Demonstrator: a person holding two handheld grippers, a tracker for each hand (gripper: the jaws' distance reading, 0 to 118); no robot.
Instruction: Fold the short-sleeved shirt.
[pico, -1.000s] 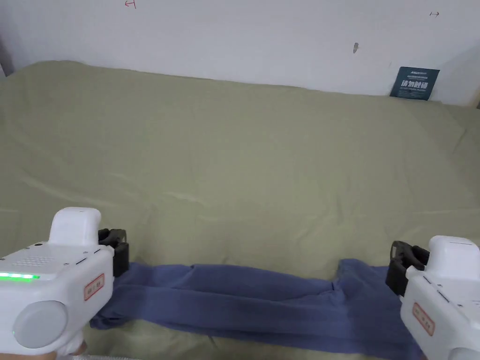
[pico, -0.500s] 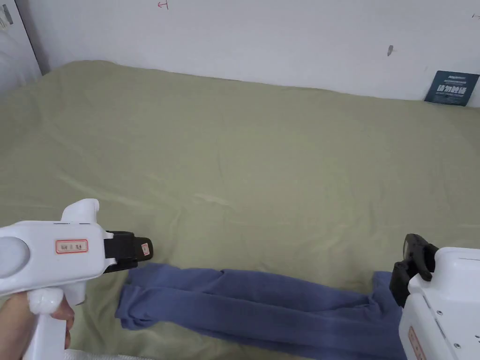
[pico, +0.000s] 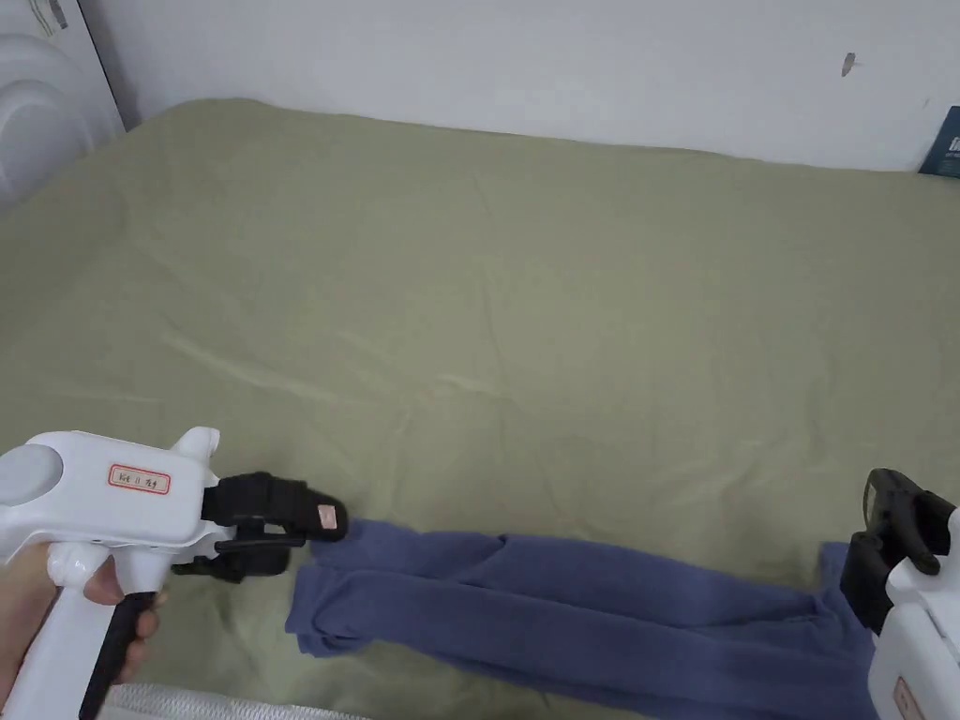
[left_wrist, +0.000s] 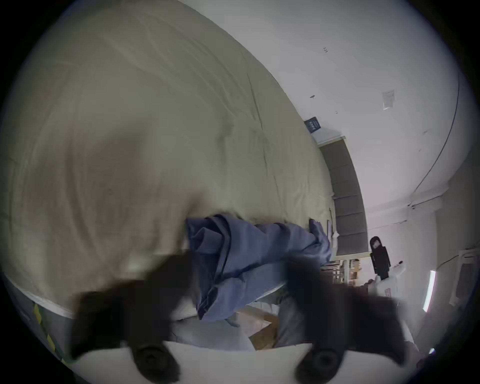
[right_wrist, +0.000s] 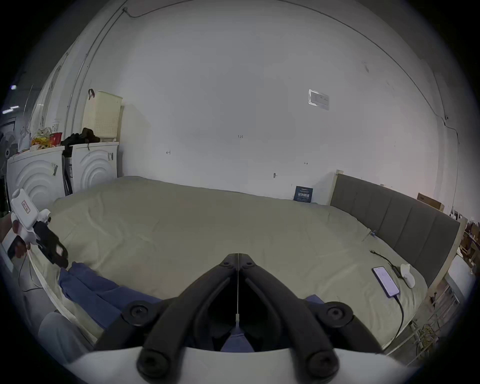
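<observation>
A blue short-sleeved shirt of thin cloth (pico: 572, 609), folded into a long rumpled band, lies along the near edge of a bed covered with an olive-green sheet (pico: 487, 309).

In the head view the white hand-held left gripper with black jaws (pico: 314, 530) points sideways at the band's left end, its tips just beside the cloth, and the person's hand (pico: 37, 609) wraps its grip. The left gripper view, blurred by motion, shows what the head view cannot: the two jaws stand wide apart with the bunched end of the shirt (left_wrist: 241, 259) between and beyond them, not pinched.

The white right gripper (pico: 891, 534) sits at the band's right end in the head view, where its jaws are hard to read. The right gripper view settles it: the black jaws meet tip to tip (right_wrist: 238, 256) above the sheet, closed on nothing, with blue cloth below them near the camera. That view also takes in the left gripper (right_wrist: 55, 253) far off at the shirt's other end.

Further along the bed in the right gripper view lie a dark phone on a cable (right_wrist: 385, 282) and a small white object (right_wrist: 407, 275), beside a grey padded headboard (right_wrist: 394, 223). A white wall (pico: 525, 66) runs behind the bed, with a dark blue card (right_wrist: 303, 193) leaning on it, and white cabinets with ring-patterned fronts (right_wrist: 93, 166) stand at the far left corner under a cream slatted basket (right_wrist: 102, 115).
</observation>
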